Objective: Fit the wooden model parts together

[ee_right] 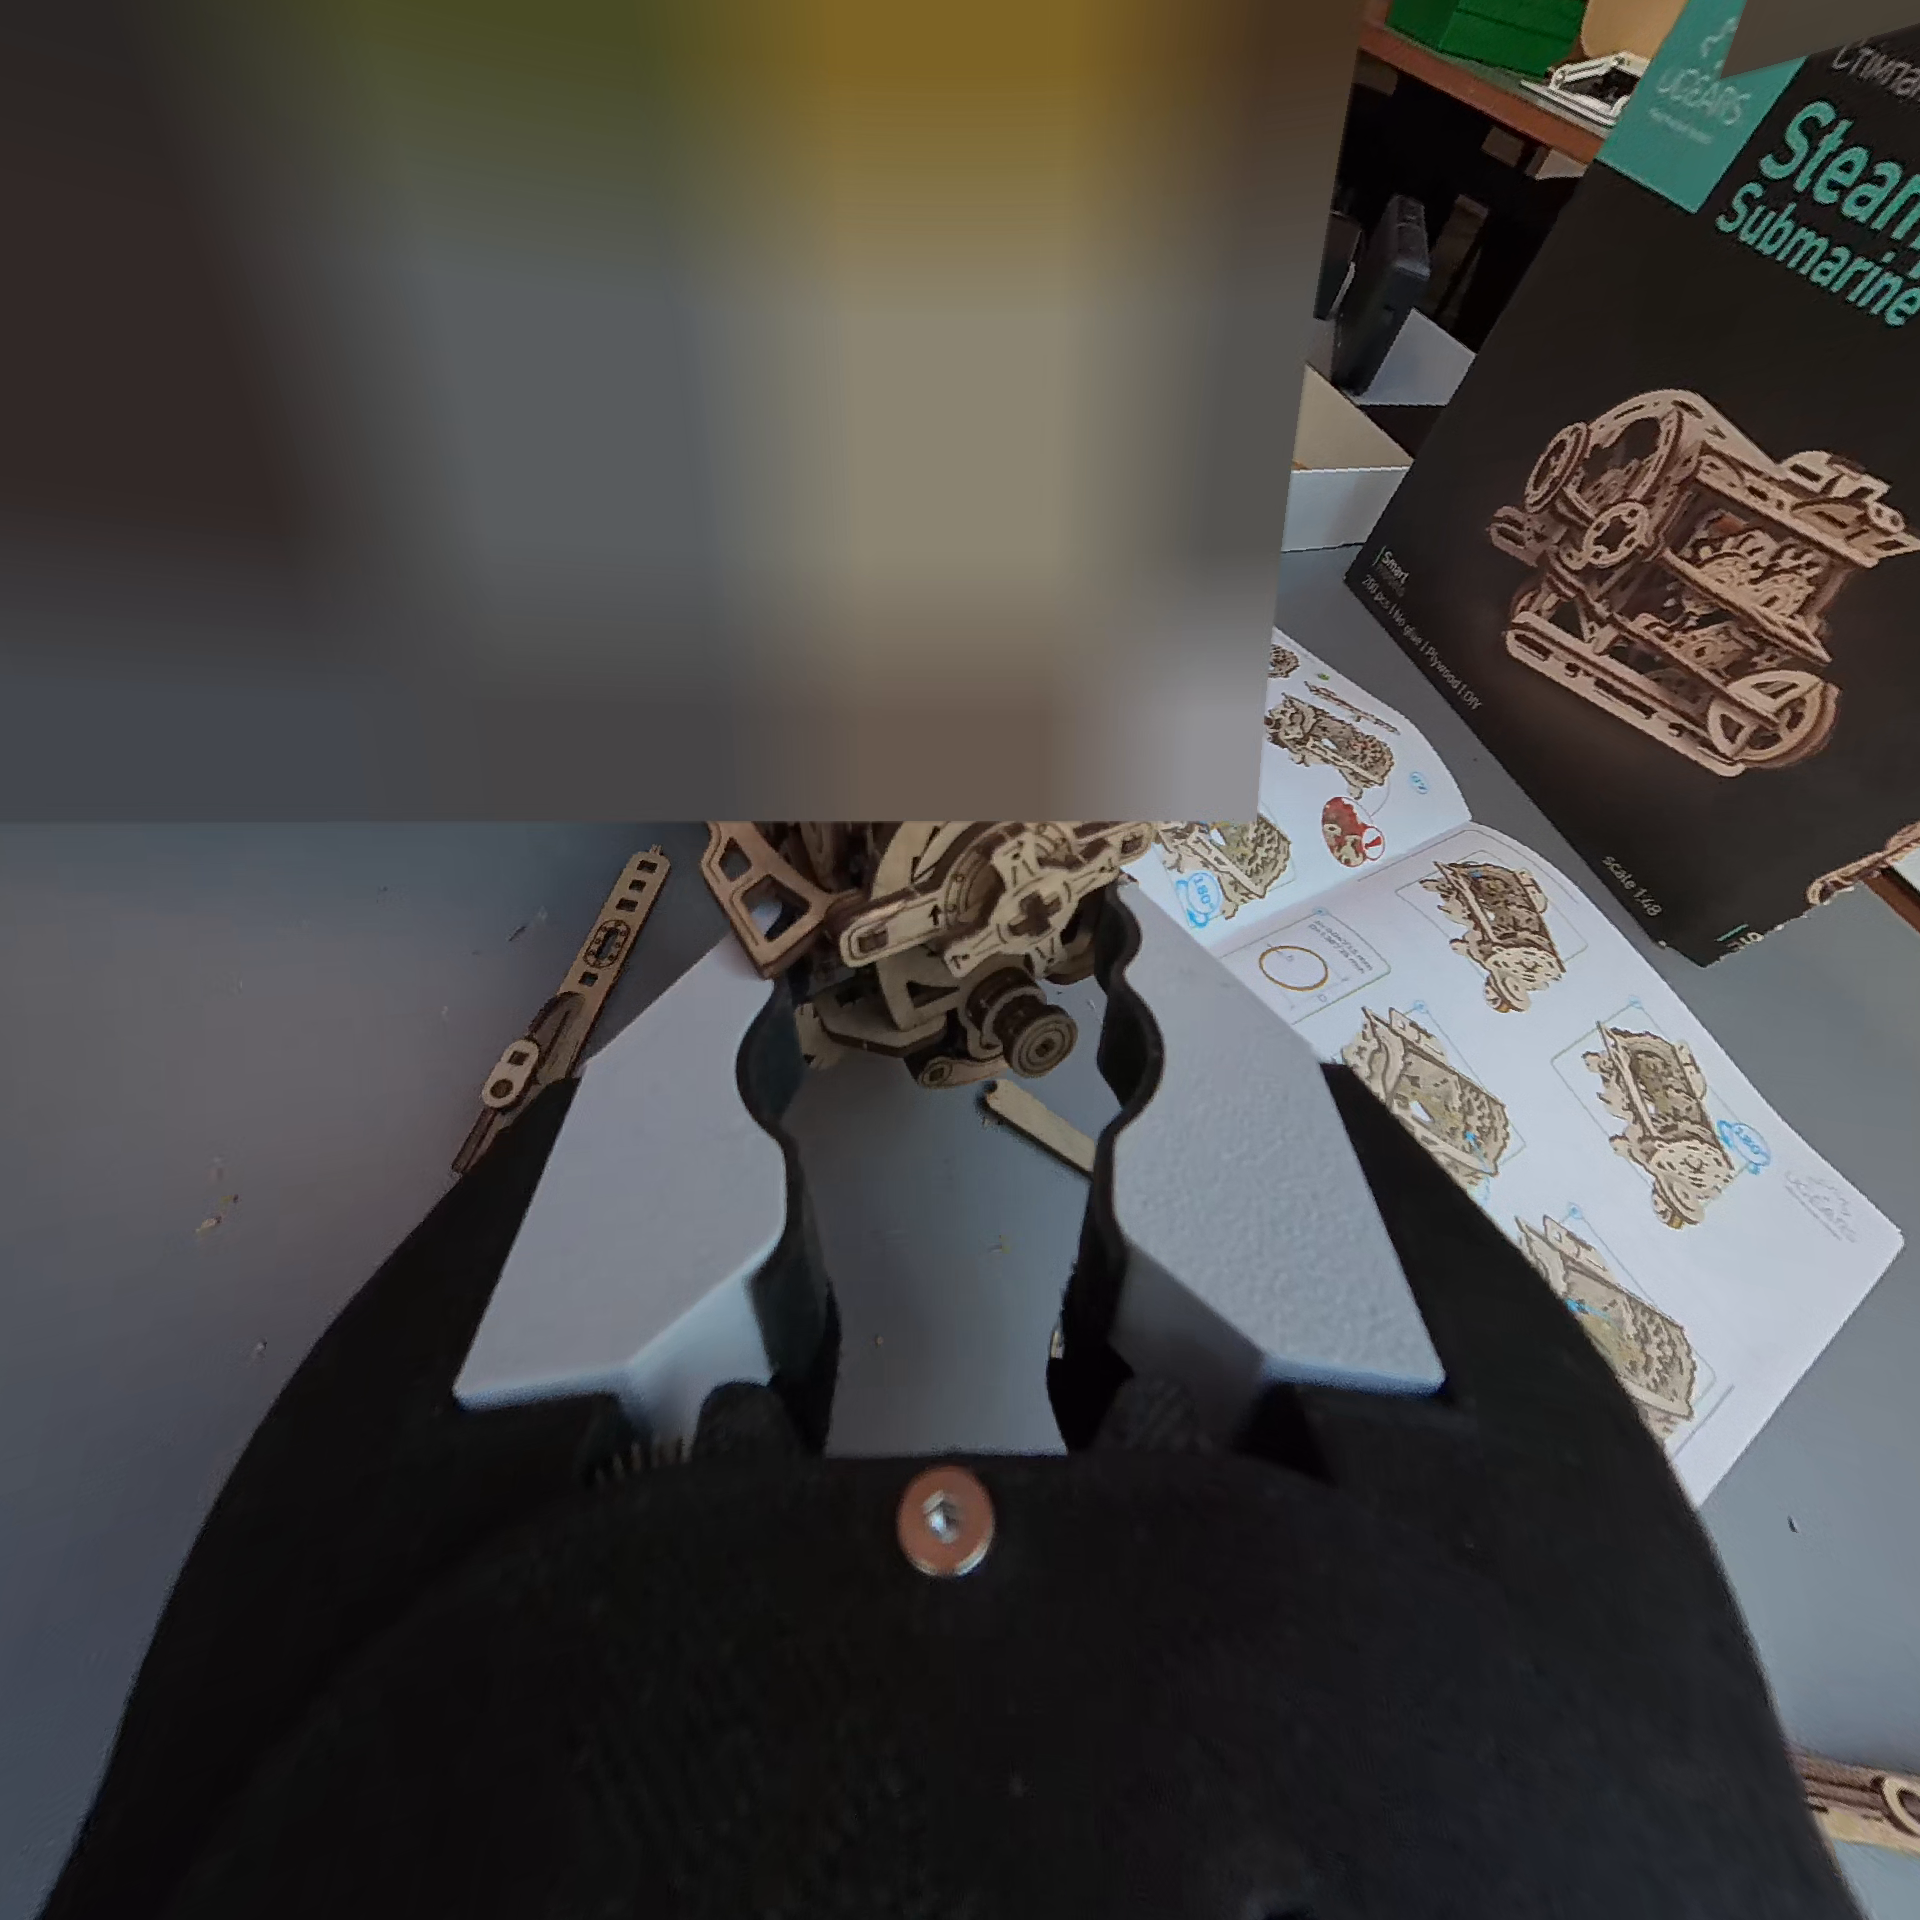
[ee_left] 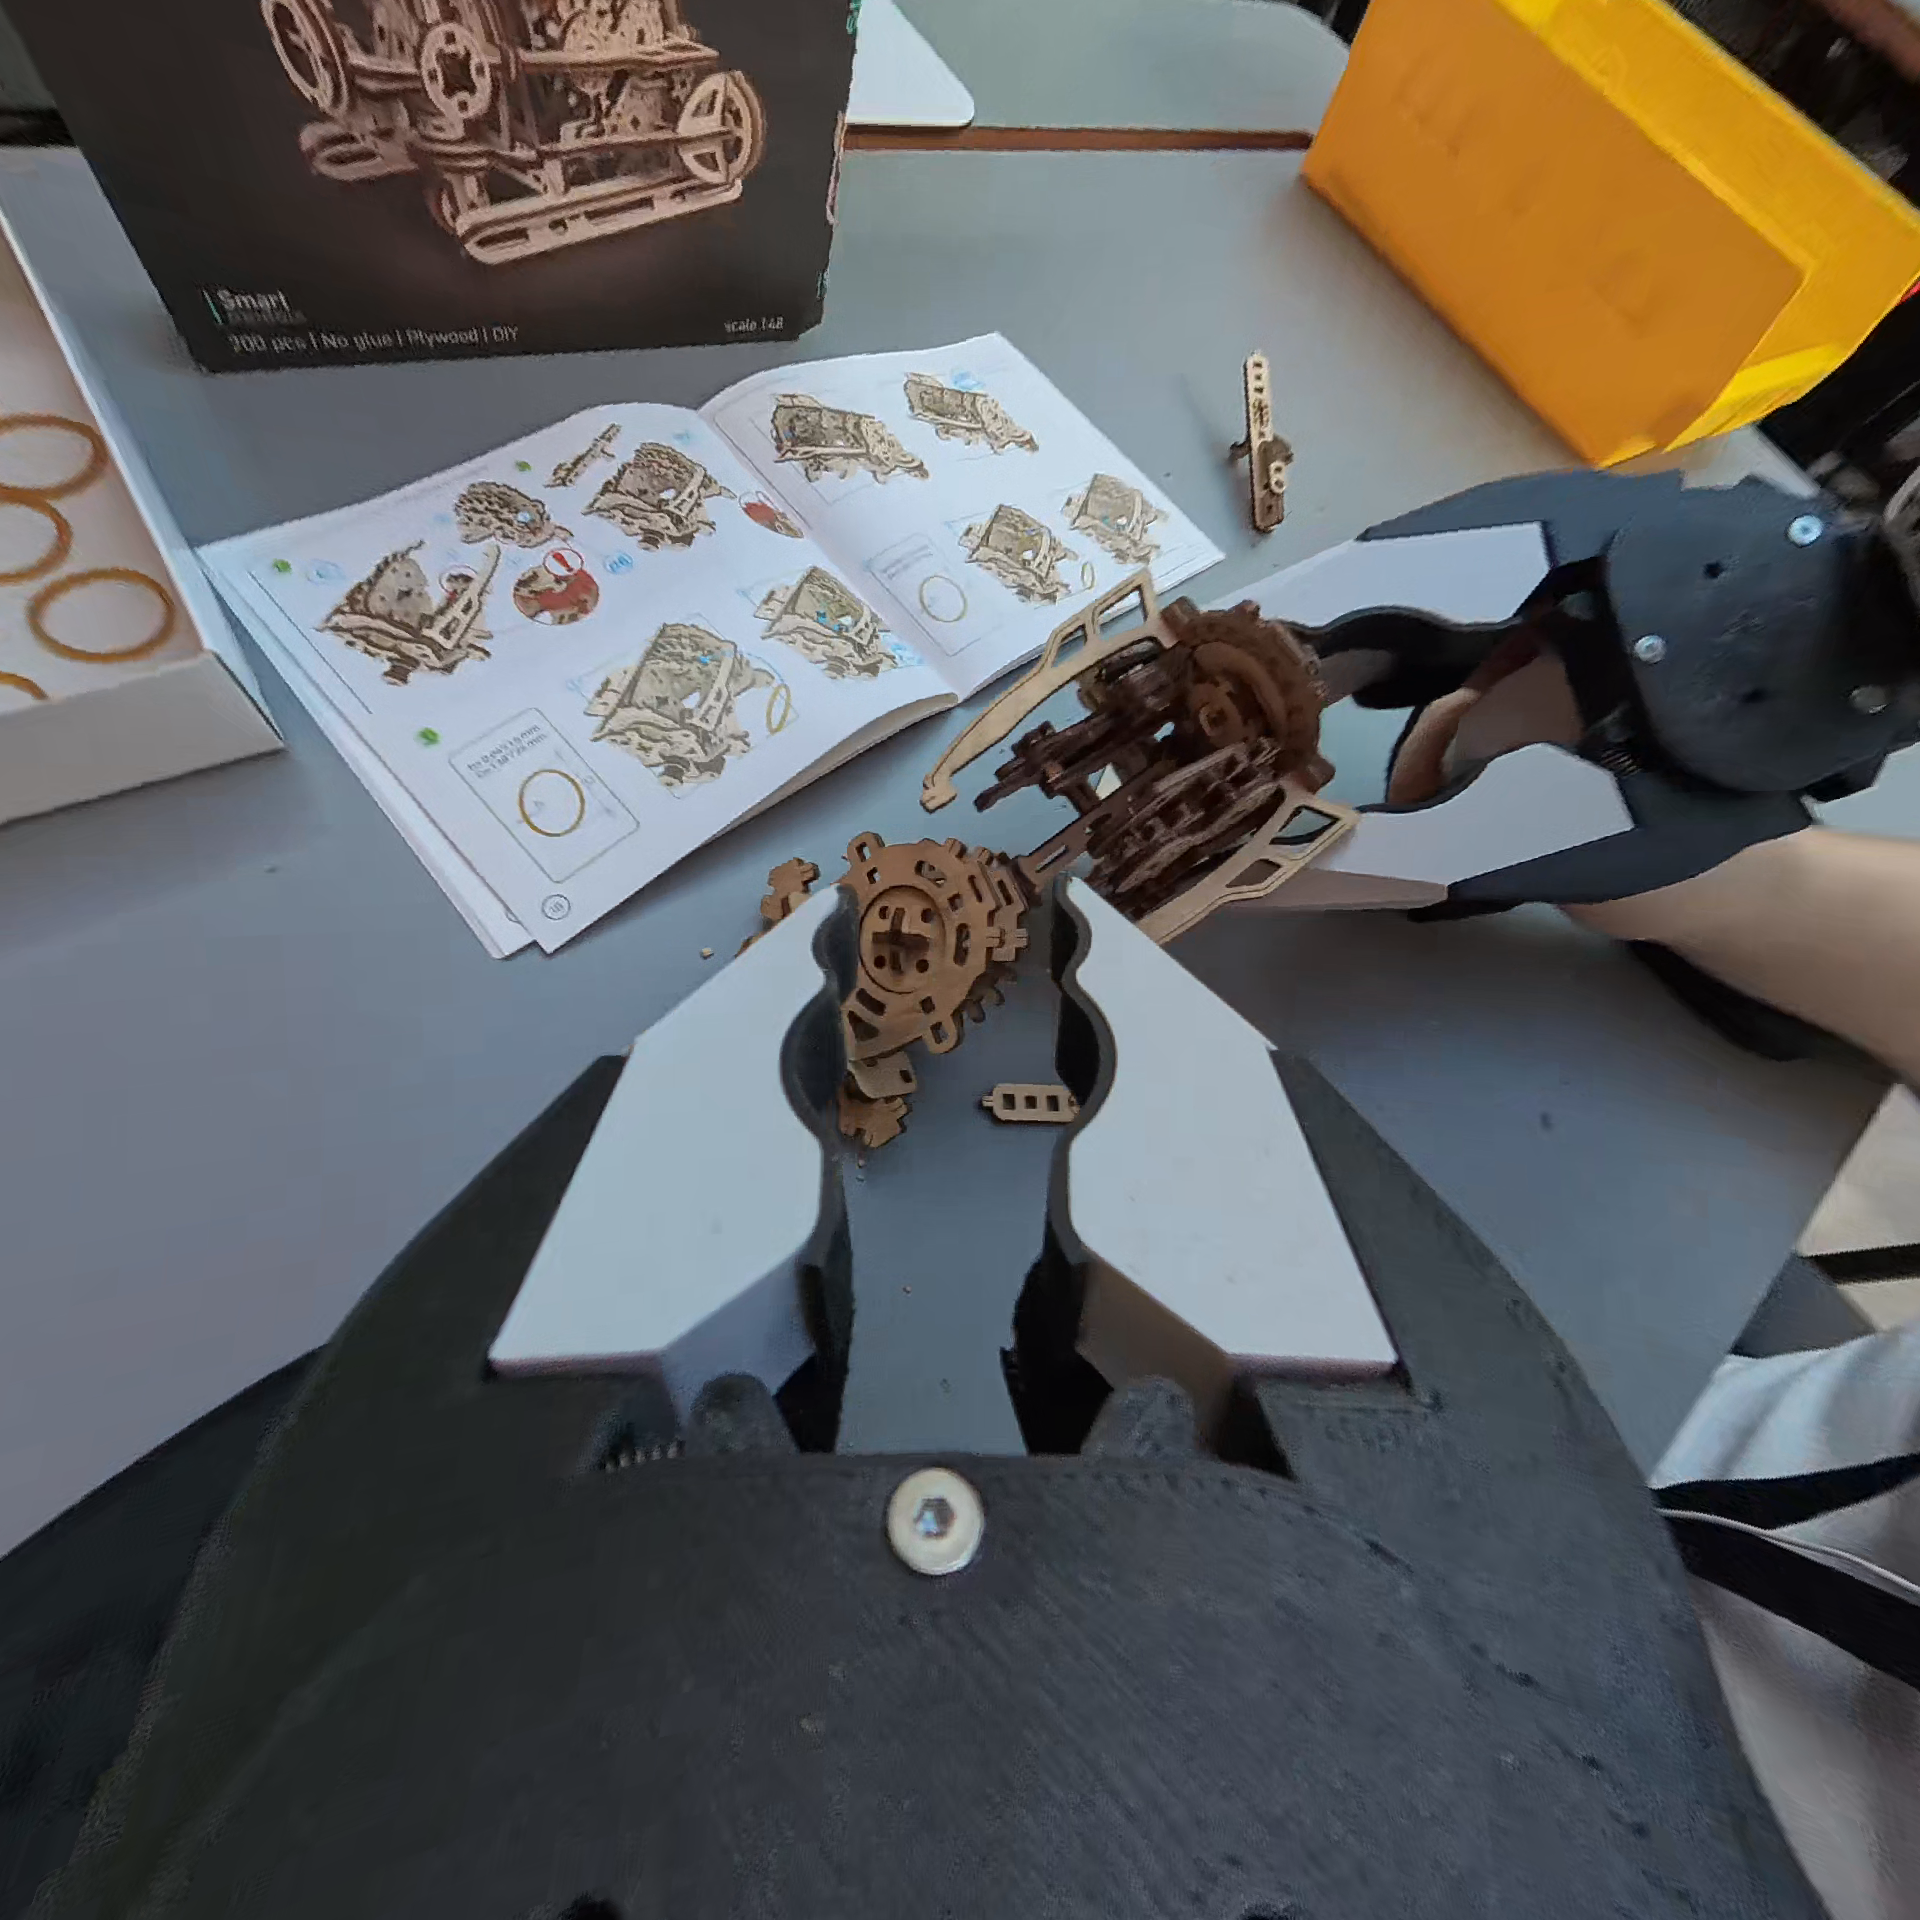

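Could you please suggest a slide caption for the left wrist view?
Left tongs grip a gear piece beside the model body in the right tongs.

Grey table (ee_left: 312,1039) under open booklet (ee_left: 644,623), black box (ee_left: 468,187), yellow bin (ee_left: 1579,229).

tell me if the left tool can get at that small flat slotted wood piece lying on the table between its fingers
Probably yes. The small slotted piece lies flat on the table inside the left tool, but the gear part at its tips would need releasing first.
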`<state>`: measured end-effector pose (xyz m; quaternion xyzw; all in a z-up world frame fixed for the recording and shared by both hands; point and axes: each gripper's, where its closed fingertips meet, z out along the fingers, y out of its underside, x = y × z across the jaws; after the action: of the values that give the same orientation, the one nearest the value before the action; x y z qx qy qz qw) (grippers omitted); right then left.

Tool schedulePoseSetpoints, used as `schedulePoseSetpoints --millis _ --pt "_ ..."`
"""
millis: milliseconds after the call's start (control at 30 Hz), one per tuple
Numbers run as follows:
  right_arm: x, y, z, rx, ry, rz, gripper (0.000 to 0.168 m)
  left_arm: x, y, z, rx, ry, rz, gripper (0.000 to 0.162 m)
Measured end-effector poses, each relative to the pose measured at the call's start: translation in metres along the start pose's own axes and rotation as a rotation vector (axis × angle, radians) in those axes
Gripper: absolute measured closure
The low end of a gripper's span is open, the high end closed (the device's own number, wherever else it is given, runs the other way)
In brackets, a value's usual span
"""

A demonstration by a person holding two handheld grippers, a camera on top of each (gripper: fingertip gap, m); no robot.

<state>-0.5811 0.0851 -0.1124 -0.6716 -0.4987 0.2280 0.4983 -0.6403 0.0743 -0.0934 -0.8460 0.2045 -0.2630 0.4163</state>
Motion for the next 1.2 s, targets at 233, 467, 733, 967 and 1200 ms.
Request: schedulePoseSetpoints --millis 233,467,733,967,1200 --pt "0.007 0.001 -0.011 0.006 0.037 -0.005 0.114 0.001 0.012 0.019 -0.104 -0.136 0.200 0.141" --pt "0.002 0.004 -0.011 -0.018 0.025 -0.044 0.114 -0.002 0.013 0.017 -0.137 -0.114 0.128 0.152" --pt "-0.002 0.001 -0.011 -0.008 0.007 -0.052 0.113 -0.008 0.012 0.010 -0.155 -0.166 0.162 0.156" --pt "0.003 -0.006 -0.017 0.022 0.050 -0.049 0.113 -0.014 -0.012 0.001 -0.038 -0.119 0.067 0.162" --pt "0.008 -0.016 -0.020 0.048 0.127 0.014 0.113 -0.017 -0.019 0.006 0.168 0.093 -0.314 0.162"
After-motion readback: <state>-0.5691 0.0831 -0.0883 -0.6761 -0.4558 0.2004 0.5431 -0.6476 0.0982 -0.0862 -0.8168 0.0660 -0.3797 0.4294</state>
